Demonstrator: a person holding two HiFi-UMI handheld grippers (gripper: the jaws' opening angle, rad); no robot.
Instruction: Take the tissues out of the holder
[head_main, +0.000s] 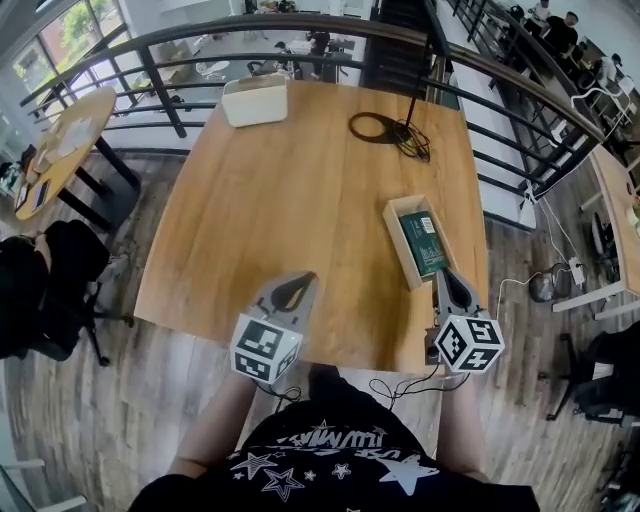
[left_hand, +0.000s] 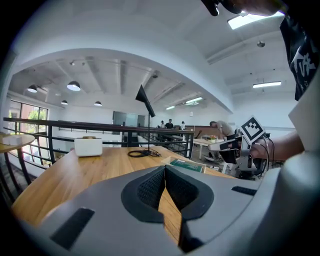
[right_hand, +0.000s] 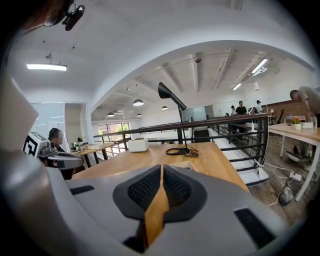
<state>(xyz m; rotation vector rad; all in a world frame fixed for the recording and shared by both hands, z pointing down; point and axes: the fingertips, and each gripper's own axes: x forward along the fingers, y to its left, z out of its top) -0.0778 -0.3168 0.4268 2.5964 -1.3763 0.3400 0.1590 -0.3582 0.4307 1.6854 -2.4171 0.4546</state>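
Note:
The white tissue holder (head_main: 254, 100) stands at the table's far left corner, by the railing; it also shows small in the left gripper view (left_hand: 88, 146) and the right gripper view (right_hand: 137, 145). Both grippers hover over the near edge of the table, far from it. My left gripper (head_main: 299, 281) is shut, its jaws meeting at the tips (left_hand: 164, 170) with nothing between them. To its right, my right gripper (head_main: 447, 273) is also shut and empty (right_hand: 162, 169), just short of a wooden tray.
The shallow wooden tray (head_main: 397, 214) holding a green packet (head_main: 423, 243) lies near the table's right edge. A coiled black cable (head_main: 385, 128) and a lamp pole sit at the back. Black railing runs behind the wooden table (head_main: 300, 200). A chair (head_main: 60, 290) stands at left.

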